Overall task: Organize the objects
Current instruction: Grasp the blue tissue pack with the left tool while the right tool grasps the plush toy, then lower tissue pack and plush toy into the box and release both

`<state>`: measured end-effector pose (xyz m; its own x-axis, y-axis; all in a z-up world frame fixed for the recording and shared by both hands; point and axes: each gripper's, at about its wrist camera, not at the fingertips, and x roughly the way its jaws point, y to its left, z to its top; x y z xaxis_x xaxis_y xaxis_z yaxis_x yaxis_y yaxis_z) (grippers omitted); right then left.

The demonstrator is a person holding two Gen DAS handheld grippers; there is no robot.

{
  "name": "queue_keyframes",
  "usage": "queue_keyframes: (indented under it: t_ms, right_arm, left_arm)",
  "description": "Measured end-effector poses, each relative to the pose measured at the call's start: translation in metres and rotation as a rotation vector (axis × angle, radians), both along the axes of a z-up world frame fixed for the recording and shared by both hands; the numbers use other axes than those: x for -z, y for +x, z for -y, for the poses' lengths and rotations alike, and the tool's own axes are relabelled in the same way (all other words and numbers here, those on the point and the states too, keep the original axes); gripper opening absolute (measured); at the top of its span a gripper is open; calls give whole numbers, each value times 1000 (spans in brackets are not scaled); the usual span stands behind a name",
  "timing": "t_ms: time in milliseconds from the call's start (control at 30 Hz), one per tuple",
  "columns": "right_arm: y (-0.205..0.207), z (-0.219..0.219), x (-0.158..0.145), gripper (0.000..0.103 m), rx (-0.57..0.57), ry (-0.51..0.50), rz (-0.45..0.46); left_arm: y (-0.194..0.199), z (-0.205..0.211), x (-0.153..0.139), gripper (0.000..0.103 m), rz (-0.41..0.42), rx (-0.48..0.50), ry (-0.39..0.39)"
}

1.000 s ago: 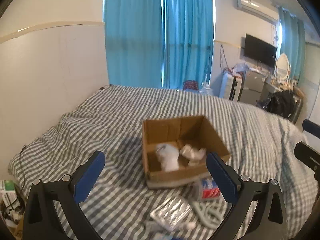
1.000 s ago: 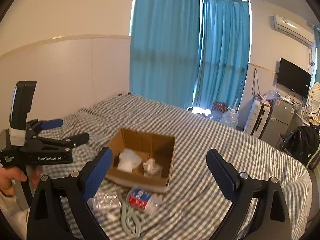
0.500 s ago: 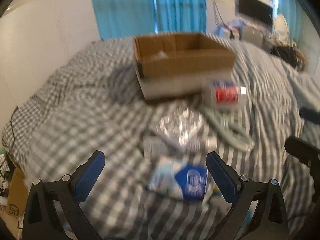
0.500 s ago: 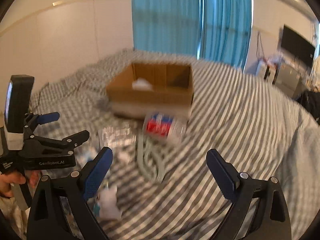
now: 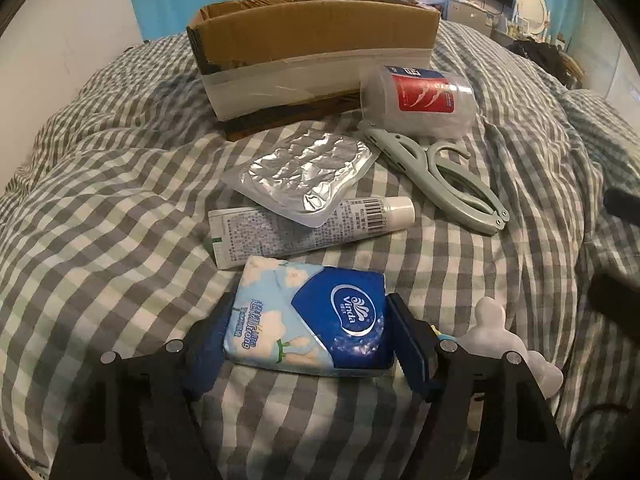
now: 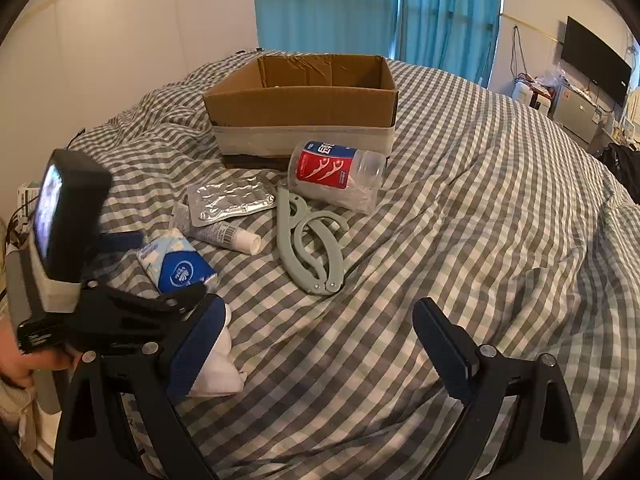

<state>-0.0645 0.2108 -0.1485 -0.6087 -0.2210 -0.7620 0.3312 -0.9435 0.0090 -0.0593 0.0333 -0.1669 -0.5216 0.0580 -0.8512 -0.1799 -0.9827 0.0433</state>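
A blue and white Vinda tissue pack [image 5: 308,320] lies on the checked bed, and my left gripper [image 5: 308,344] is shut on it, one pad against each side. The pack also shows in the right wrist view [image 6: 178,266]. Beyond it lie a white tube [image 5: 304,232], a silver foil pack [image 5: 304,174], a grey-green folding hanger [image 5: 440,176] and a clear jar with a red label [image 5: 420,100]. An open cardboard box [image 5: 316,56] stands behind them. My right gripper [image 6: 320,344] is open and empty above bare bedding.
A small white figure [image 5: 508,344] lies to the right of the tissue pack, also seen by my right gripper's left finger [image 6: 218,368]. Blue curtains [image 6: 376,12], a TV [image 6: 596,60] and cluttered furniture stand beyond the bed. A white wall lies to the left.
Both grippers dropped low toward the bed. My left gripper, open before, has closed around the tissue pack. The right gripper stayed open.
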Motion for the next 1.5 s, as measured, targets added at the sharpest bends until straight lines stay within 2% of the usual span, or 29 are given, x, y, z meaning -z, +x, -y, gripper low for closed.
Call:
queue_keyframes:
  t_ms: [133,333,467,533,600,700,1000,1233,1500]
  right_arm:
    - [8,10,3,95,-19,18,16]
    - [14,38,21,95,-100,40,78]
    - [14,64,42,93,-176,73,138]
    - [13,71,51,77,-185,91,163]
    - [13,74,57,52,-195,108,187]
    - [17,75,55,51,-203,116,176]
    - [2,45,1,50,-106,1,39]
    - [-30,33,-53,50,-73,-41,-87]
    - [-65,31,-116,50,-90,-55,-234]
  left_arm:
    - [14,15,-19,74,-60,-46,58]
    - [30,35,-48,74,-132,-95,55]
    - [32,39,-51,74,-142,-90,53]
    - [34,39,-47,74,-133,-87,65]
    - [33,39,-44,74,-123,-83,73]
    - [33,36,-42,74,-118,-77,84]
    - [19,32,-70,74,-180,-76,127]
    - [-19,27,-119,74,-274,-71,166]
    - [-73,21,-173,74,-349,-46,190]
